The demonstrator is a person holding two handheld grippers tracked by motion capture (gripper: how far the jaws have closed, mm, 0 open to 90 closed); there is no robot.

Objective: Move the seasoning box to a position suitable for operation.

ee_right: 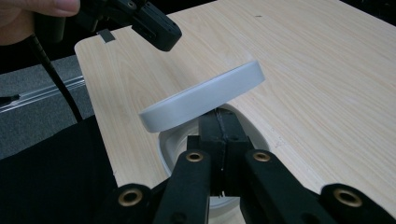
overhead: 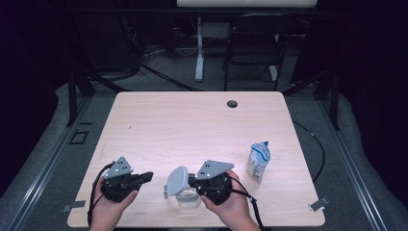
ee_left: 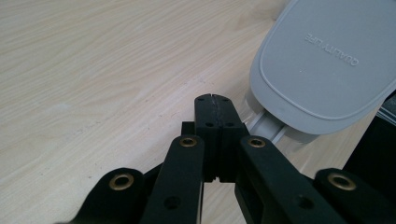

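Nearest me, my right gripper (overhead: 192,182) pinches the grey lid (overhead: 176,181), tilted above a clear container (overhead: 188,198) at the table's (overhead: 192,120) near edge. My left gripper (overhead: 146,177) hovers beside it, fingers pressed together, empty. Farther right stands a blue-and-white pouch (overhead: 258,160).

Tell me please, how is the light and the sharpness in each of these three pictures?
High view: the table is brightly lit, the room around it nearly black, and the small pouch looks soft. Left gripper view: the grey lid is sharp enough that its embossed lettering can be read, while the jaws at the bottom look soft. Right gripper view: even light, the lid's rim is clear.
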